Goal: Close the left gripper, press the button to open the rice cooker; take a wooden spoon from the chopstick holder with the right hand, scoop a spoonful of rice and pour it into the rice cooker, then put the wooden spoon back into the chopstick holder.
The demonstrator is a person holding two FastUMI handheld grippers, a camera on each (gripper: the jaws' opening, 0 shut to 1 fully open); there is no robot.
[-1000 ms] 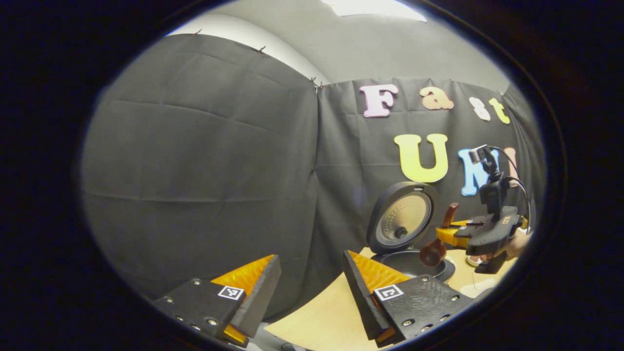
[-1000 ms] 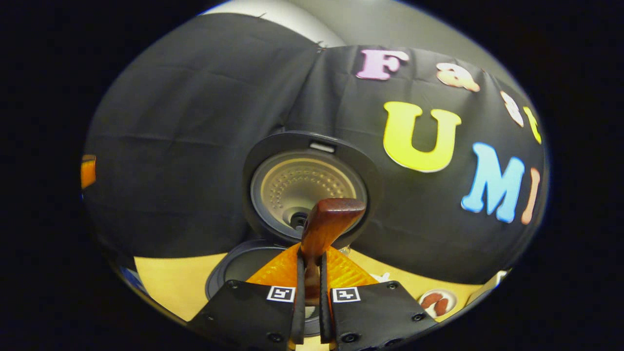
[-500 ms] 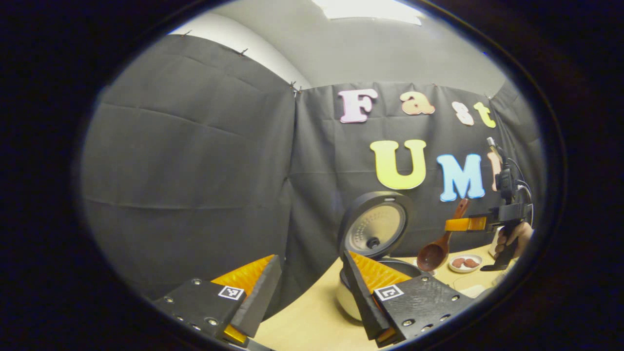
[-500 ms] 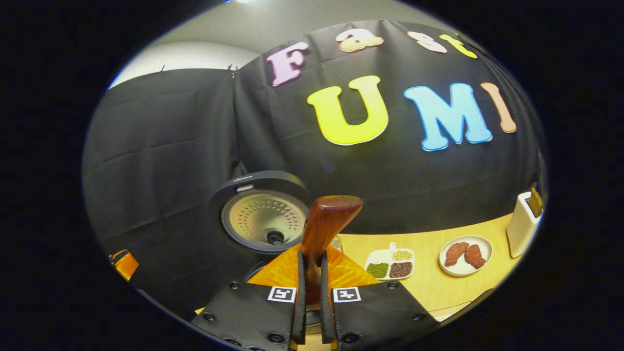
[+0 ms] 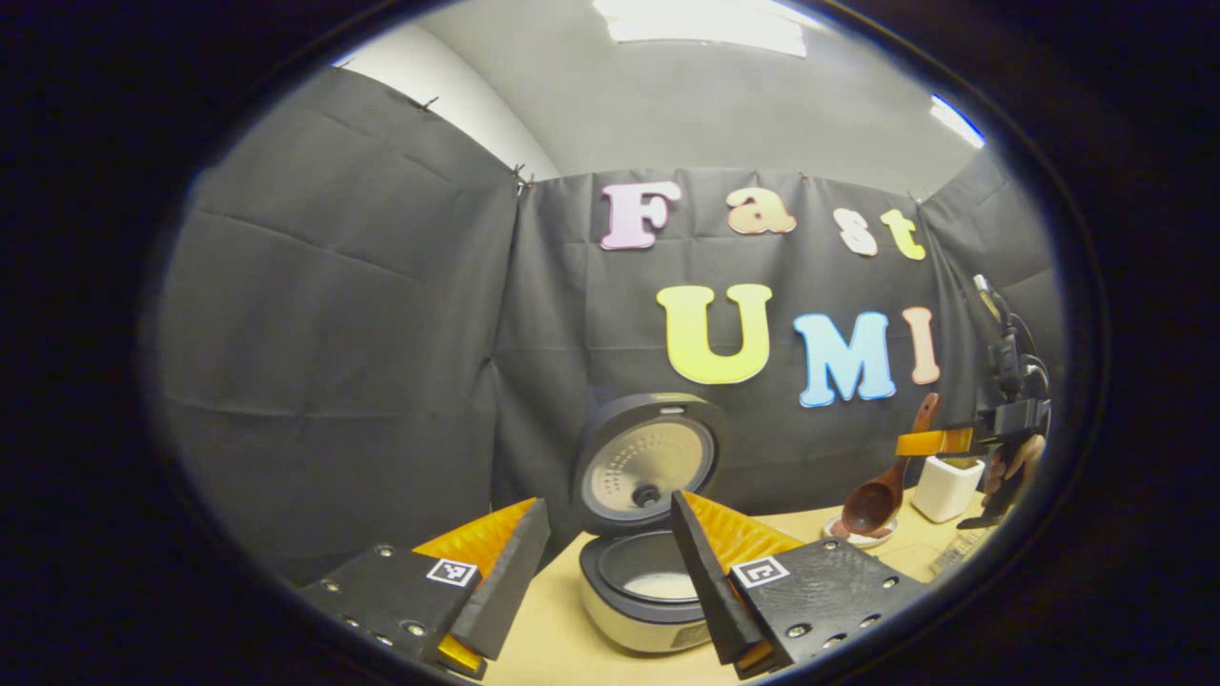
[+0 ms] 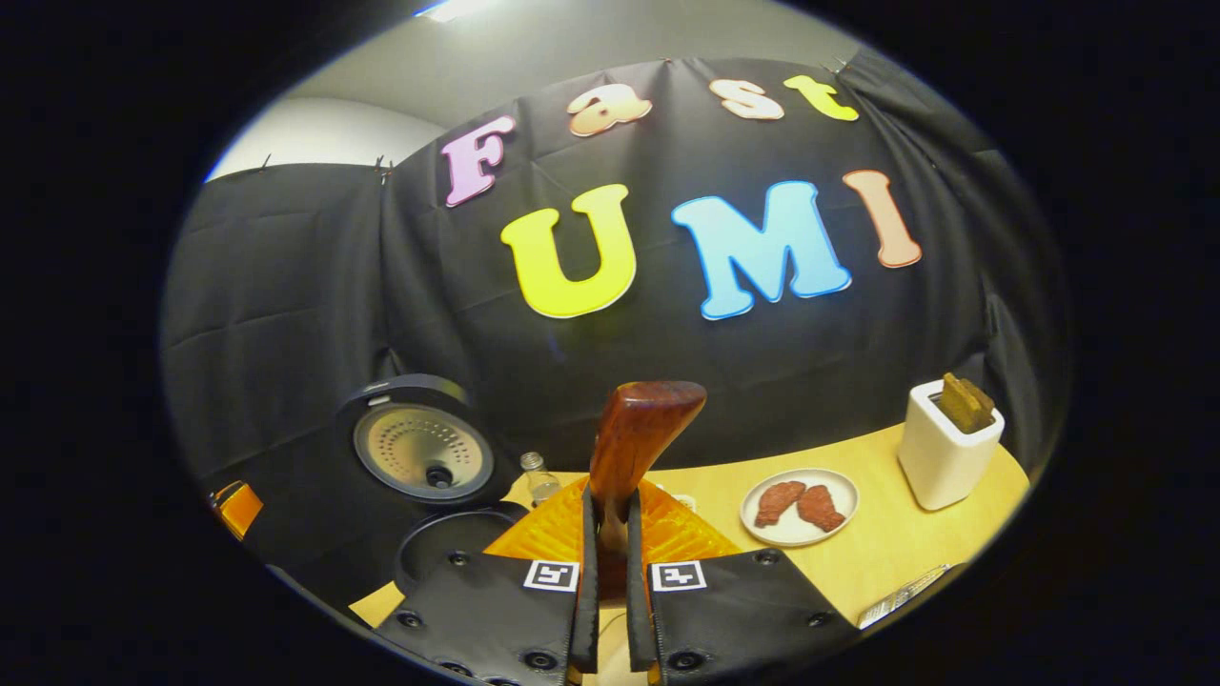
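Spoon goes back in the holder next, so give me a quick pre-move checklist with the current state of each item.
1. Right gripper jaws clamped on the brown wooden spoon handle: ok.
2. Spoon bowl emptied: cannot tell.
3. White rice in the open grey-lidded rice cooker: ok.
4. White square chopstick holder upright on the tan table: ok.
5. Room in the holder: cannot tell; a brown utensil already stands inside.
6. Left gripper clear of the path, jaws open: ok.
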